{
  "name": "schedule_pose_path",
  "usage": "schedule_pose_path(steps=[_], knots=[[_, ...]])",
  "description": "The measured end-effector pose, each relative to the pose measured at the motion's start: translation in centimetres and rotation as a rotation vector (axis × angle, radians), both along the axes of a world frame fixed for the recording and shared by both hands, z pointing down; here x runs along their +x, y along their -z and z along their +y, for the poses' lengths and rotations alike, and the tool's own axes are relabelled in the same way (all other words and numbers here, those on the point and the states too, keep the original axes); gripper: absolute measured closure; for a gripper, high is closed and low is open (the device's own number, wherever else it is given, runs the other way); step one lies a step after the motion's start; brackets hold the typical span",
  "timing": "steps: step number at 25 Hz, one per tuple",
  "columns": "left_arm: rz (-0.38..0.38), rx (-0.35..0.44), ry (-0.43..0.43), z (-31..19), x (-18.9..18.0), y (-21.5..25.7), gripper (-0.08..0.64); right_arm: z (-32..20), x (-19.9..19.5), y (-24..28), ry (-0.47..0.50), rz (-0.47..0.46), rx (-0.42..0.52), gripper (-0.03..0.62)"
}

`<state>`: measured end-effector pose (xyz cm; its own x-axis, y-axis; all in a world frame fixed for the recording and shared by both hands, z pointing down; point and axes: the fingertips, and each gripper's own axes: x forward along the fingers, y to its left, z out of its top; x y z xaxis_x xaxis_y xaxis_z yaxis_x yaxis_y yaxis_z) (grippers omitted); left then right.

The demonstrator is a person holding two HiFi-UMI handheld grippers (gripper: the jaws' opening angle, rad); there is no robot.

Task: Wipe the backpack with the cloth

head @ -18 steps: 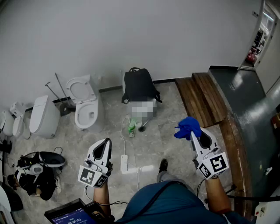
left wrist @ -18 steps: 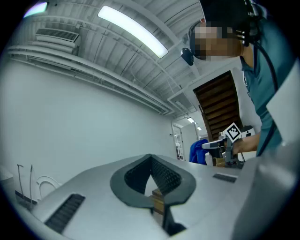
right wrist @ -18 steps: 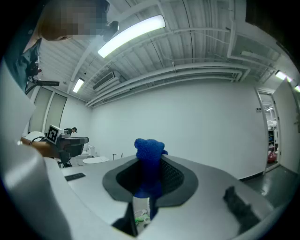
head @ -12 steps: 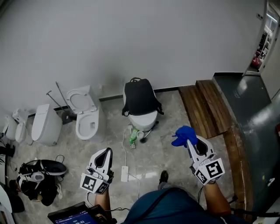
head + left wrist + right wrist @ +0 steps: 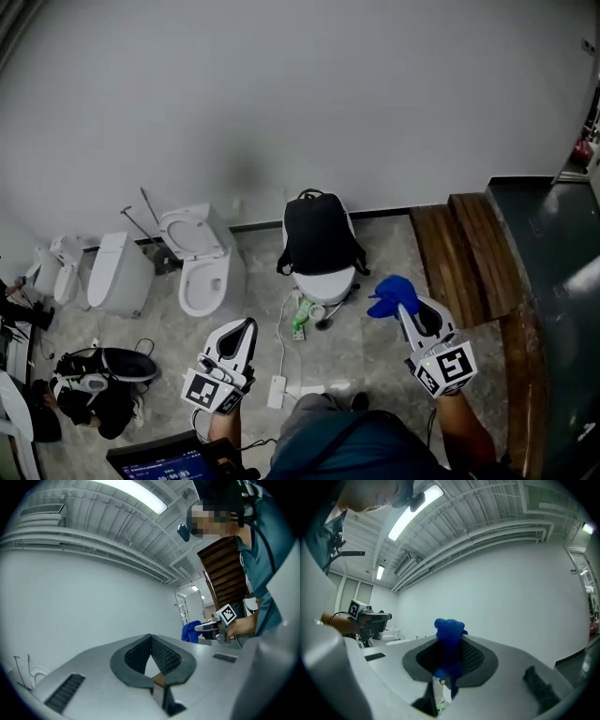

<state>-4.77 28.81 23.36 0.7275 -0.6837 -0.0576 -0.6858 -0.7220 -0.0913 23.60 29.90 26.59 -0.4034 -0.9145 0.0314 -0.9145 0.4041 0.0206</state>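
Blue cloth (image 5: 394, 293) is pinched by the right gripper (image 5: 404, 306) fingers; left gripper (image 5: 248, 324) fingers closed empty, both pointing forward.

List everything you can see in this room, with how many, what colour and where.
backpack: one, black, upright on a white toilet-like base by the wall
toilets: at least two, white, along the wall left of the backpack
bottle: one, green, on the floor in front of the backpack
power strip: one, white, on the floor between the grippers
planks: a few, brown, on the floor at the right
gear: one heap, black and white, on the floor at the far left
cloth: one, blue, bunched in the right gripper
left gripper: one, grey, jaws together, empty
right gripper: one, grey, jaws closed on the cloth
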Motion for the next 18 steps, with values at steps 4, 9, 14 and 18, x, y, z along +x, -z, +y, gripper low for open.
schedule_pose_path(steps=[4,9,14,18], knots=[[-0.051,0.003,0.005,-3.2,0.8,-1.1,0.556,-3.4,0.8,-0.4,0.017,-0.011,-0.022,0.522],[-0.058,-0.002,-0.049,-8.8,3.7,-2.2,0.557,-7.4,2.6,-0.1,-0.022,0.005,-0.010,0.522],[0.041,0.004,-0.052,-15.6,3.3,-1.0,0.557,-14.3,0.8,0.4,-0.015,0.014,-0.016,0.522],[0.058,0.025,-0.055,-21.3,1.5,-0.3,0.557,-19.9,-1.3,0.8,-0.018,0.023,-0.029,0.522]])
